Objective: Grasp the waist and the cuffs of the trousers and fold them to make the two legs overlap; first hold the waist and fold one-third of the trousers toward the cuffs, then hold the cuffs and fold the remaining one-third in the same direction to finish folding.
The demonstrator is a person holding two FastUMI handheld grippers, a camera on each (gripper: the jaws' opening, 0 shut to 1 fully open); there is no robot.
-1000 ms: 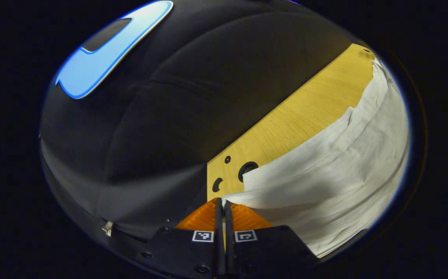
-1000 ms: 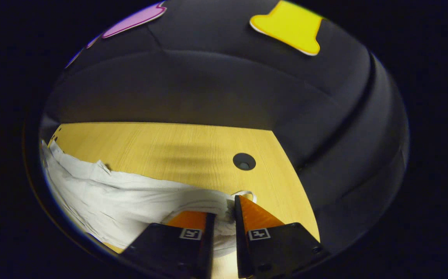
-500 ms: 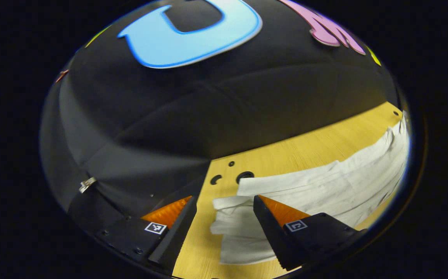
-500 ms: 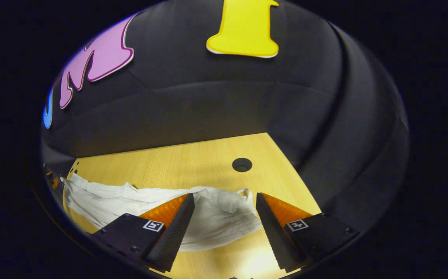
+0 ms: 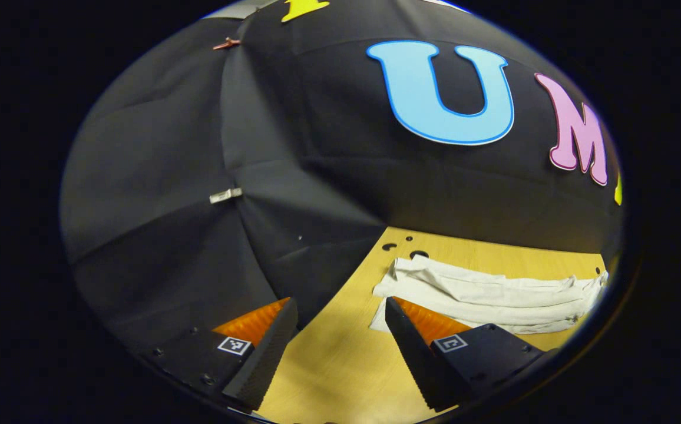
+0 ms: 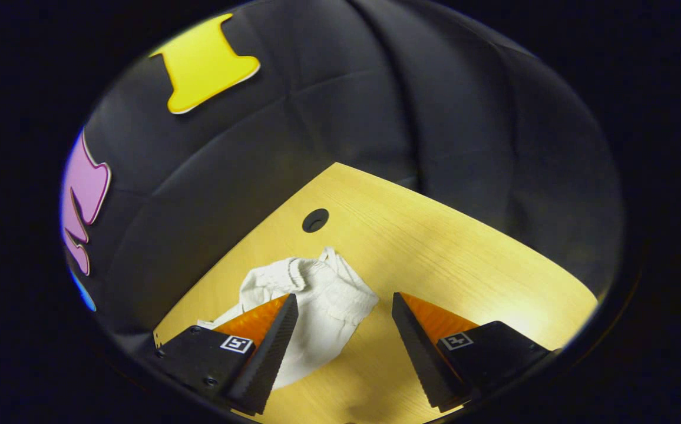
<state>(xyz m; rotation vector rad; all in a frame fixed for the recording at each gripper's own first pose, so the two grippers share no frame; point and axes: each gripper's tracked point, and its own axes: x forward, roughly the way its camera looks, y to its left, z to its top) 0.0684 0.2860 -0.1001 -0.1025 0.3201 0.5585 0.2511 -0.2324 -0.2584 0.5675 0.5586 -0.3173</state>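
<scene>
Legs already doubled: trousers flat on the table at lower right of the left gripper view, both grippers spread, empty; both third-folds apparently left.

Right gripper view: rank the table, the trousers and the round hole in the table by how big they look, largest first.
1. Table, the widest surface in the right gripper view.
2. Trousers, a bunched white heap partly behind the right tool, so their full extent is unsure.
3. Round hole, clearly smallest.
</scene>
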